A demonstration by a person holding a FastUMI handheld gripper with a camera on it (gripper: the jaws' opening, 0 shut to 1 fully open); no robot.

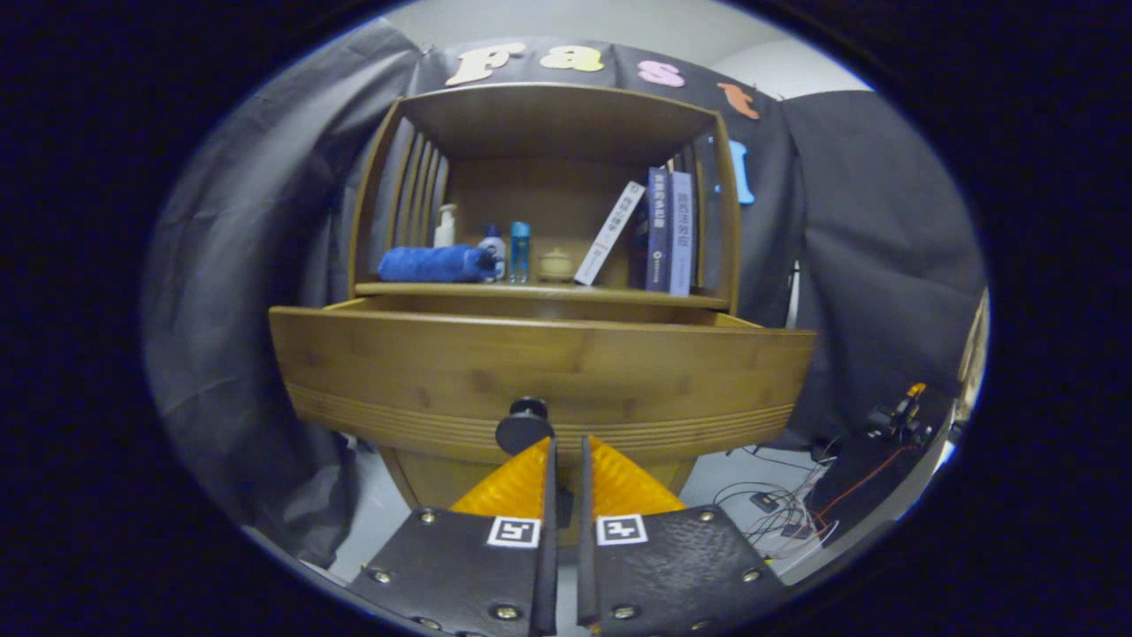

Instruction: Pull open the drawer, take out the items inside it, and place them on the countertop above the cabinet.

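Note:
The wooden cabinet's drawer [539, 372] stands pulled out toward me, its wide front panel facing the camera. Its inside is hidden from this low angle. A dark round knob [523, 425] sits at the lower middle of the panel. My gripper [566, 441] is just below and slightly right of the knob, fingers almost together with only a thin slit between them and nothing in it. The left fingertip [531, 469] reaches up beside the knob. The countertop [531, 290] lies above the drawer, under the open shelf.
On the countertop lie a rolled blue towel [433, 264], a white pump bottle [445, 226], two small bottles [519, 251], a small lidded pot [555, 264] and leaning books [659, 232]. Cables and gear [796, 513] lie on the floor beyond my right finger.

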